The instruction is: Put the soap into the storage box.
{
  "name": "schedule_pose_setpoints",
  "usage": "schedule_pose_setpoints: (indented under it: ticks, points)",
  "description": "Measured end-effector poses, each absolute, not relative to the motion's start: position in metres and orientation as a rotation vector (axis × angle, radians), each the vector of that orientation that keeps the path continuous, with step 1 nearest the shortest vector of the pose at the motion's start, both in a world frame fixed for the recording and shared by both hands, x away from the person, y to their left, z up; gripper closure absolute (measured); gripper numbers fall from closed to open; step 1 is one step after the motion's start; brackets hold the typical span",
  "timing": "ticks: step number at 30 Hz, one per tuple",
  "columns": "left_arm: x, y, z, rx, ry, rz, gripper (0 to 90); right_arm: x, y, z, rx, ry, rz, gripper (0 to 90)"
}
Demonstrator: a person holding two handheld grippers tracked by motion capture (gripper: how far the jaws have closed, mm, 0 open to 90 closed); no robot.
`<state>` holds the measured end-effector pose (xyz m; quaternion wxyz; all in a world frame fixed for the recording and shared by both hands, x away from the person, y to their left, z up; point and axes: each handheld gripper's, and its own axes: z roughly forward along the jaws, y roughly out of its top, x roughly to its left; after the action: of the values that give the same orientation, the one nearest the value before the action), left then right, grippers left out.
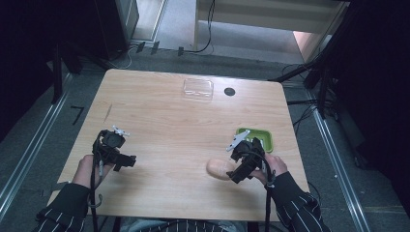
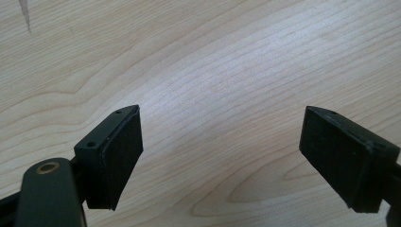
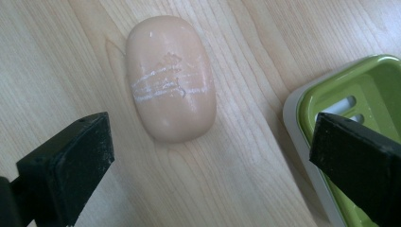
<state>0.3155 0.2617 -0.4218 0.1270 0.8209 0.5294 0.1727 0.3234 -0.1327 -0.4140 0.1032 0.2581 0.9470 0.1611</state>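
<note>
A peach-coloured oval soap bar (image 3: 171, 78) lies flat on the wooden table (image 1: 169, 125), scratched white across its middle. Beside it stands a green soap dish (image 3: 373, 90) with slots in its floor. In the high view the soap bar (image 1: 218, 168) lies just left of my right gripper (image 1: 241, 162), and the green soap dish (image 1: 261, 137) sits behind that gripper. My right gripper (image 3: 208, 165) is open, its jaws wide apart, with the soap ahead of them and nothing between them. My left gripper (image 1: 116, 150) hovers over bare wood at the table's left, also open (image 2: 222, 161).
A clear plastic lid or tray (image 1: 198, 88) rests near the table's far edge, with a small dark round spot (image 1: 229, 91) beside it. Cables and stands ring the table on the floor.
</note>
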Motion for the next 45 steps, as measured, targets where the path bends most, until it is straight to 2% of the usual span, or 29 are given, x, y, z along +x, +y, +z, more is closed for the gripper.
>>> schedule_pose_setpoints:
  ticks: [30,32,33,45]
  points:
    - [0.315,0.261,-0.421,2.386,1.534,0.502,14.8,0.352,-0.098,-0.424,0.649,2.932,0.362,1.0]
    - [0.315,0.261,-0.421,2.388,1.535,0.506,14.8,0.355,-0.096,-0.426,0.634,2.942,0.357,2.7]
    - [0.315,0.262,-0.421,2.389,1.535,0.501,14.7,0.356,-0.094,-0.426,0.596,2.964,0.371,10.2]
    - [0.315,0.262,-0.421,2.387,1.540,0.501,14.7,0.359,-0.088,-0.433,0.529,3.018,0.288,8.4]
